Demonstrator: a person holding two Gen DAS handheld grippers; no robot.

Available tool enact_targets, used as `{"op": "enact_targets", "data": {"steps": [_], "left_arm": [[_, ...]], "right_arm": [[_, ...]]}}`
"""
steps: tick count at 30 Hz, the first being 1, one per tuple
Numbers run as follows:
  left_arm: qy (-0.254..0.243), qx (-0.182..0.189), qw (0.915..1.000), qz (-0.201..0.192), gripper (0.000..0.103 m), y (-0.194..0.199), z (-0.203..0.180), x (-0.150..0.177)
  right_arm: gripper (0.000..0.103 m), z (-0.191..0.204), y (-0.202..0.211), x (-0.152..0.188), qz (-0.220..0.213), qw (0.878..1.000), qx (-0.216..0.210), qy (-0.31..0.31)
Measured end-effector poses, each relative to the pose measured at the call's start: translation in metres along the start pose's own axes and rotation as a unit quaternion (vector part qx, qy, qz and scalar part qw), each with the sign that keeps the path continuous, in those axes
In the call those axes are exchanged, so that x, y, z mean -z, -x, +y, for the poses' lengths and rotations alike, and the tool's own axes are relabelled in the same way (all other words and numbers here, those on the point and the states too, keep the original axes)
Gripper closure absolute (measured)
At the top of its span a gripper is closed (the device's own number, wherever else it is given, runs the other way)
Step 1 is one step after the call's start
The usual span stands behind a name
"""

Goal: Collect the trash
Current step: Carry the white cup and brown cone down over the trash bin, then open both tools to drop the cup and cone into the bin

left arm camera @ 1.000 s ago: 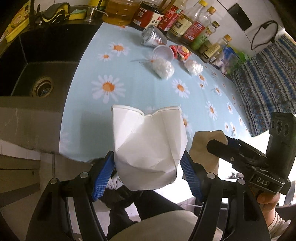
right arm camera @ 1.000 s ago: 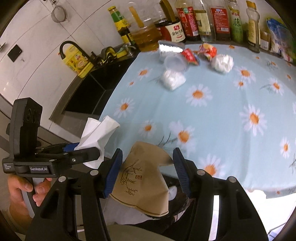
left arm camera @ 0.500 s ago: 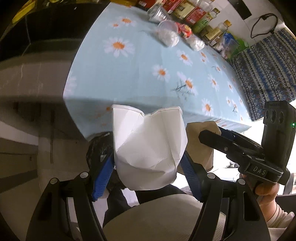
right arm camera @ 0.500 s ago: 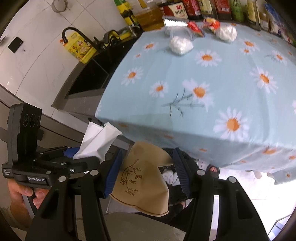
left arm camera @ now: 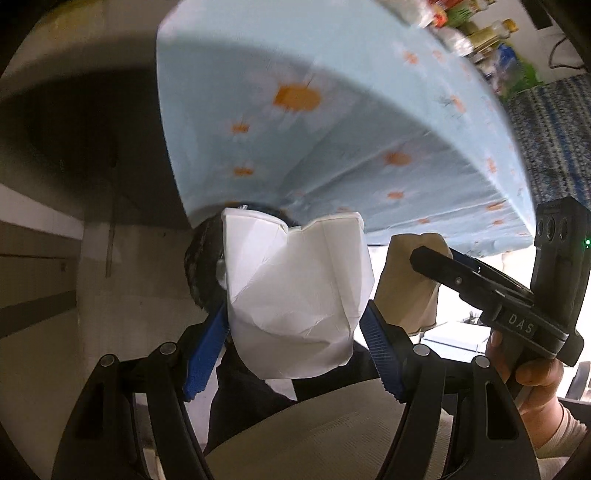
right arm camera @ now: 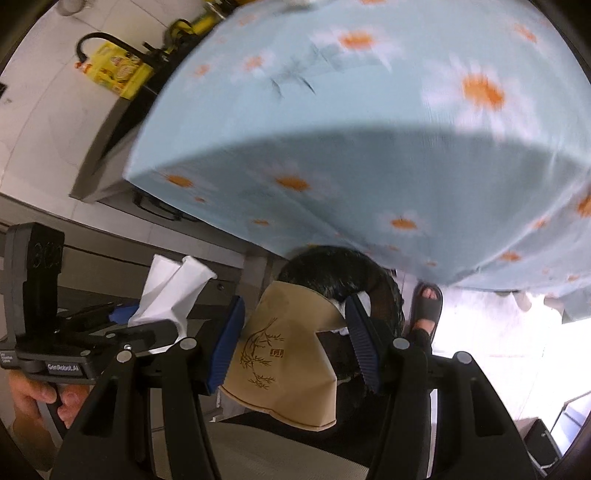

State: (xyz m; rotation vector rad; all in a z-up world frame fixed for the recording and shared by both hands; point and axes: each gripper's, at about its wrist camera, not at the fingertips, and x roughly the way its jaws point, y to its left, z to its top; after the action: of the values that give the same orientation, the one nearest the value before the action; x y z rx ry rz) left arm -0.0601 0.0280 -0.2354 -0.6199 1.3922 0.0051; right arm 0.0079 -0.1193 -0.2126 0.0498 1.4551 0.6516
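My left gripper [left arm camera: 291, 339] is shut on a crushed white paper cup [left arm camera: 295, 295], held below the table's front edge. My right gripper [right arm camera: 295, 339] is shut on a crushed brown paper cup [right arm camera: 284, 354] with a bamboo print. Each gripper shows in the other's view: the right one [left arm camera: 480, 291] with its brown cup [left arm camera: 406, 288], the left one [right arm camera: 74, 339] with its white cup [right arm camera: 173, 291]. A black-lined trash bin [right arm camera: 343, 269] stands under the table just beyond the brown cup; its rim also shows behind the white cup [left arm camera: 203, 266].
The table with the blue daisy cloth [right arm camera: 369, 147] hangs overhead and ahead. A yellow bottle [right arm camera: 118, 70] and the counter edge lie at the left. A sandalled foot [right arm camera: 424, 306] stands right of the bin. Bottles [left arm camera: 480, 33] line the table's far side, blurred.
Both grippers have dropped below the table edge with their cups still held. The tabletop has moved out of sight and the black bin has come closer.
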Motion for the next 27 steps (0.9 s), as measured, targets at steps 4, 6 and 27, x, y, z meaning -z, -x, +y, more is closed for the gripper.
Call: {"op": "enact_targets", "data": {"steps": [4, 6, 27], "left_arm": [[0.013, -0.003, 0.9998, 0.017, 0.033, -0.023, 0.012, 0.003], [0.014, -0.011, 0.9996, 0.024, 0.033, -0.034, 0.015, 0.003], [0.052, -0.042, 0.9948, 0.077, 0.033, -0.132, 0.043, -0.002]], "right_arm": [[0.046, -0.013, -0.02, 0.006, 0.011, 1.0, 0.001, -0.013], [0.046, -0.02, -0.031, 0.007, 0.016, 1.0, -0.001, -0.022], [0.046, -0.084, -0.133, 0.029, 0.059, 0.991, 0.003, -0.121]]}}
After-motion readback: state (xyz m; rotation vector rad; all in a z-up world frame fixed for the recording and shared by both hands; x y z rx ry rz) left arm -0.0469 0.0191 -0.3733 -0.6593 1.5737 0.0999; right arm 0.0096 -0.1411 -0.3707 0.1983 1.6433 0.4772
